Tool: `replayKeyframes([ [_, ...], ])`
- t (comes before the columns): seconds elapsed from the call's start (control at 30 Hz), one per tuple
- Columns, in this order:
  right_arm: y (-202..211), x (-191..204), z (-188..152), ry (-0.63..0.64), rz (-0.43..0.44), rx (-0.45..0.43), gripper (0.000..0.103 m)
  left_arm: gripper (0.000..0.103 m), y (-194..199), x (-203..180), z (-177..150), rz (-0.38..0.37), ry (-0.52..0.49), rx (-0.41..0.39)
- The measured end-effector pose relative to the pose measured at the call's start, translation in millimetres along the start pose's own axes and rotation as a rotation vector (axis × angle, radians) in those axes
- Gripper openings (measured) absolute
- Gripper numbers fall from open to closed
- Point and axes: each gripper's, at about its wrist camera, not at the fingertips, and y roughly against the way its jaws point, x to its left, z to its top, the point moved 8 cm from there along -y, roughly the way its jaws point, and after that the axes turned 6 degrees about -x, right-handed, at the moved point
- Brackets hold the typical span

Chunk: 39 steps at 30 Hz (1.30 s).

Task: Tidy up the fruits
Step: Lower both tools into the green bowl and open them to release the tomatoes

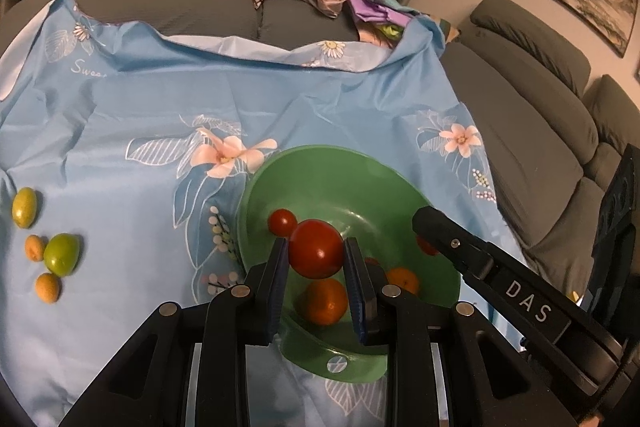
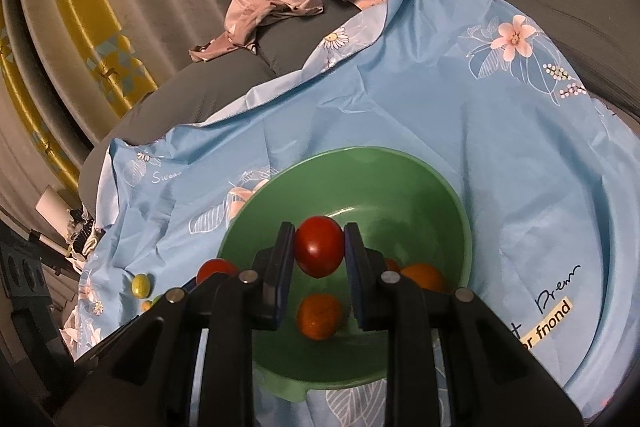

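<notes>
Each hand-held gripper, left (image 1: 316,254) and right (image 2: 319,253), clamps a red tomato over the green plastic bowl (image 1: 320,163); oranges (image 1: 325,301) inside, four small fruits (image 1: 62,253) remain lower left.

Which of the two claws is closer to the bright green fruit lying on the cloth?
Left. The green fruit lies left of the bowl; the left gripper, holding a tomato, hovers over the bowl, the right gripper farther right.

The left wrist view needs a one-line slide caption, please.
Left gripper holds a red tomato above the green bowl of fruit.
</notes>
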Motion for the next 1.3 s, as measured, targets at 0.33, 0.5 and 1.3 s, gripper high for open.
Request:
replayKeyframes([
  [0.33, -7, -6, -2, -0.001, -0.018, 0.020, 0.026, 0.026, -5, -3, -5, -0.007, -0.005, 0.017],
  [0.5, -10, -8, -4, -0.003, -0.027, 0.031, 0.026, 0.026, -5, -3, -6, -0.010, -0.012, 0.022],
  [1.3, -20, -17, -11, 0.007, -0.070, 0.068, 0.026, 0.026, -14, -6, -13, -0.012, -0.017, 0.055],
])
